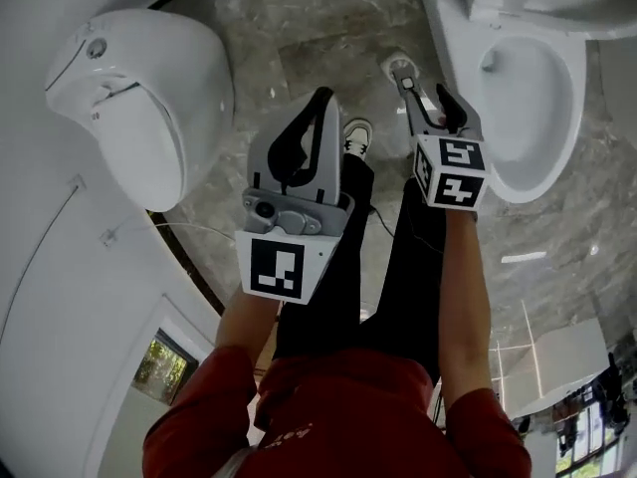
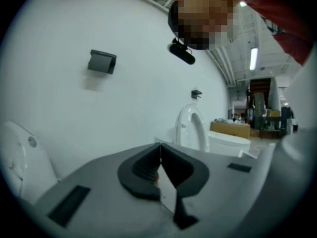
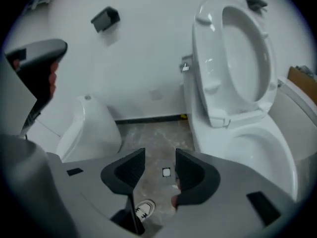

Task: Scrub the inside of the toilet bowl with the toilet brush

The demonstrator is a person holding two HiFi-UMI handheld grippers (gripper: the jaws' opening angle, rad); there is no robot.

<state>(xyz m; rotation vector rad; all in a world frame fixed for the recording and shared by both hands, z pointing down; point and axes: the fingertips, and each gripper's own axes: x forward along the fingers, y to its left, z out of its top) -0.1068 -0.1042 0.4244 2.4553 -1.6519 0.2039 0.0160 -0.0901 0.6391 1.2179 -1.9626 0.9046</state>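
**Both grippers empty, no brush in hand yet**

Nearest is my left gripper (image 1: 320, 103), center of the head view. Its jaws are closed tip to tip with nothing between them. I read it as the spare hand, parked closed because scrubbing likely takes one tool only.

My right gripper (image 1: 428, 103) sits right of center, jaws parted about halfway and holding nothing. In the right gripper view only the floor (image 3: 153, 138) and my shoe (image 3: 143, 209) show through the gap. Parted like that it looks set to take a handle, my guess.

The toilet brush is in none of the views, so I can't say where it stands. On that I judge the scrubbing not begun.

Under the grippers are my legs (image 1: 343, 267), standing on the grey marbled floor.

Further out, the toilet bowl (image 1: 537, 98) is at the upper right of the head view, just beyond the right gripper. Its seat and lid (image 3: 237, 53) are tipped up toward the wall, which leaves the bowl open for scrubbing. The bowl is white and bare inside.

A second toilet (image 1: 139, 98) is at the upper left, lid down, well apart from the first. It is probably not the target, since my right gripper points toward the open one.

Farthest is the white wall (image 3: 148, 58), with a small dark fixture (image 3: 105, 18) at the upper left of the right gripper view.
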